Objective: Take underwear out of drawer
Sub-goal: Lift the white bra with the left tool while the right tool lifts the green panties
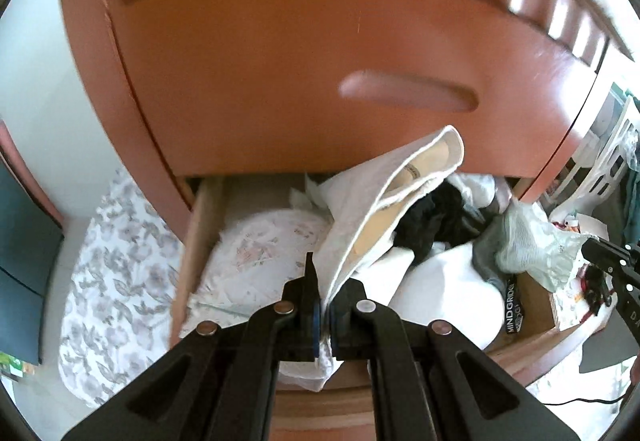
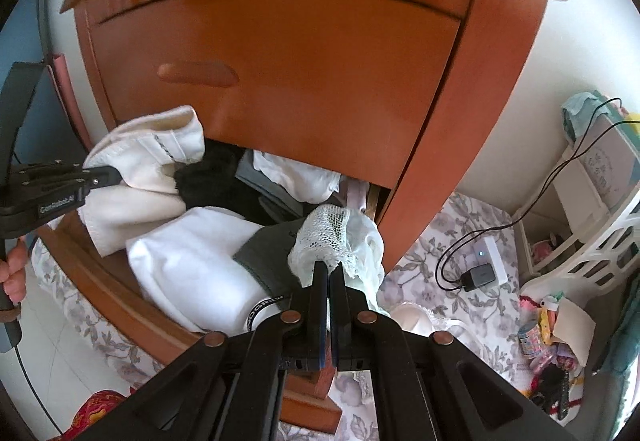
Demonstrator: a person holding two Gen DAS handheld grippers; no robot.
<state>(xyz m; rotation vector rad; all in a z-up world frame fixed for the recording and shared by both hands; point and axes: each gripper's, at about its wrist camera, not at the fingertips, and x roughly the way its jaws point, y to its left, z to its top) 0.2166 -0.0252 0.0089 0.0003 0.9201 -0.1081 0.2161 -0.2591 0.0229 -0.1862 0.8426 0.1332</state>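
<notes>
The lower drawer (image 1: pixel 200 225) of a reddish wooden chest stands pulled out, stuffed with white, black and grey clothes. My left gripper (image 1: pixel 326 301) is shut on a cream-white piece of underwear (image 1: pixel 400 197), lifted above the drawer's contents. The same garment (image 2: pixel 152 157) and the left gripper (image 2: pixel 106 174) show at the left of the right wrist view. My right gripper (image 2: pixel 329 273) is shut on a white lace-trimmed piece of underwear (image 2: pixel 340 237), held over the drawer's right front corner. In the left wrist view that pale garment (image 1: pixel 532 241) hangs at the right gripper's tip (image 1: pixel 590 247).
A shut upper drawer front (image 2: pixel 300 73) with a recessed handle (image 1: pixel 408 95) looms just above the open one. Floral fabric (image 1: pixel 108 253) lies on the floor left and right of the chest. A white basket (image 2: pixel 592 241), a charger with cable (image 2: pixel 478 275) and small clutter sit at right.
</notes>
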